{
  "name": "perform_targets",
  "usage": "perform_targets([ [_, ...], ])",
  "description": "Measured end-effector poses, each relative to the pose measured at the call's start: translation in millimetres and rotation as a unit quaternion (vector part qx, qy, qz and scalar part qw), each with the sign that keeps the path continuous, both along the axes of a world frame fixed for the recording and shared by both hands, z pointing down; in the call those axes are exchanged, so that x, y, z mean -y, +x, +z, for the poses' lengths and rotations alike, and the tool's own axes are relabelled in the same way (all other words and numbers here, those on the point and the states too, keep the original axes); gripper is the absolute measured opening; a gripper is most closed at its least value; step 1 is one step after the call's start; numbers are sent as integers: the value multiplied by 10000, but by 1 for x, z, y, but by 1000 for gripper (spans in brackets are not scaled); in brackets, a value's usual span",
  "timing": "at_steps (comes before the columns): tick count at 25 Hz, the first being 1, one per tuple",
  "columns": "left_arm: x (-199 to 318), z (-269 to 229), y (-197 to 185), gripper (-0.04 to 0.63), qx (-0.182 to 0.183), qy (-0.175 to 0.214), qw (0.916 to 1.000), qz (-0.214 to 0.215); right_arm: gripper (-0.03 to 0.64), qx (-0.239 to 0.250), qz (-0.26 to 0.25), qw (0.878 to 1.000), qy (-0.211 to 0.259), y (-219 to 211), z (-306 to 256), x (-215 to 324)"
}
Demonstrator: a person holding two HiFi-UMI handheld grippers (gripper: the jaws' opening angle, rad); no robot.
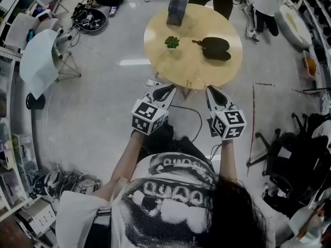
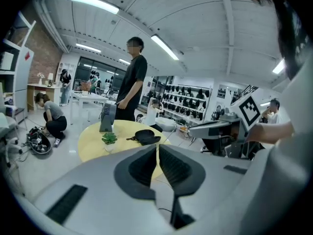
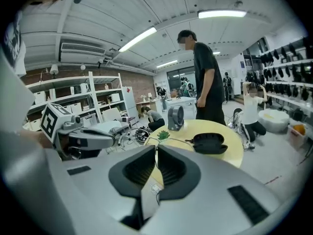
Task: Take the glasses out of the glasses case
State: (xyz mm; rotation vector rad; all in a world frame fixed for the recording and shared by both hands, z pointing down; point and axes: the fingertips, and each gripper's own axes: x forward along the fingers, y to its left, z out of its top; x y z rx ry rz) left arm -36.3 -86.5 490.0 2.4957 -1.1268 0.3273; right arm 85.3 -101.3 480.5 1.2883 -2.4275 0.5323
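Black oval glasses case (image 1: 216, 48) sits on the round yellow wooden worktop (image 1: 176, 66), right of its centre. A small green potted plant (image 1: 171, 42) is left of the case. Left gripper (image 1: 168, 89) and right gripper (image 1: 211, 91) hover just off the worktop's near rim, both clenched with nothing between the jaws.

Illumination bright and even, supplied by long white fluorescent ceiling tubes (image 2: 93, 3). One glare streak noted on the glossy pale grey floor (image 1: 134, 62). Shadows soft and faint. Both gripper views show heavy fisheye bowing with black vignetted corners; nearest foreground is soft. Head view mildly blurred, curved at edges.
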Motion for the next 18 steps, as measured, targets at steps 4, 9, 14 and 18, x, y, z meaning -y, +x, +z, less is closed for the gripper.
perform_targets([
  [4, -25, -6, 17, 23, 43, 40, 9998, -194, 17, 57, -202, 9998, -11, 16, -1, -24],
  [9, -63, -9, 38, 25, 126, 56, 9991, -394, 17, 83, -490, 9988, 4, 31, 0, -58],
  [14, -109, -8, 54, 23, 178, 49, 9982, -579, 17, 111, -764, 9970, -8, 40, 4, -101],
  [18, -147, -3, 64, 24, 236, 4, 9973, -688, 17, 154, -972, 9951, -35, 44, 10, -135],
])
